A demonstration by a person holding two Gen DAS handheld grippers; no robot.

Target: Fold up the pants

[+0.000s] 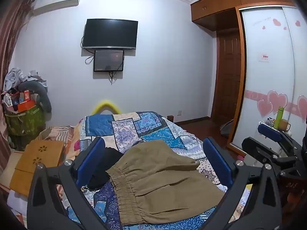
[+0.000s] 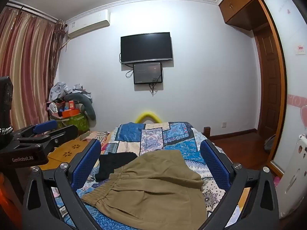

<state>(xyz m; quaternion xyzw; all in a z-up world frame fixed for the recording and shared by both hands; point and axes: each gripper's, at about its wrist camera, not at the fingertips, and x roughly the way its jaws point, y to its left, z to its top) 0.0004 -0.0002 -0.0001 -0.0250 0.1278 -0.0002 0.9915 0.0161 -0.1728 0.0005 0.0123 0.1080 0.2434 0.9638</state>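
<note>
Khaki pants [image 1: 163, 184] with an elastic waistband lie folded on the patterned blue bedspread [image 1: 134, 126]; they also show in the right wrist view [image 2: 153, 187]. A black garment [image 1: 103, 168] lies just left of them, also in the right wrist view [image 2: 113, 163]. My left gripper [image 1: 153, 159] is open and empty, its blue pads either side of the pants and above them. My right gripper [image 2: 151, 157] is open and empty, also above the pants. The right gripper shows at the right of the left wrist view [image 1: 272, 140]; the left gripper shows at the left of the right wrist view [image 2: 42, 132].
A wooden lap table [image 1: 38, 159] sits at the bed's left. A heaped laundry basket [image 1: 23, 115] stands in the left corner by the curtain [image 2: 25, 67]. A wardrobe with sliding doors [image 1: 268, 76] is at right, with a green bottle [image 1: 279, 117] on a stand.
</note>
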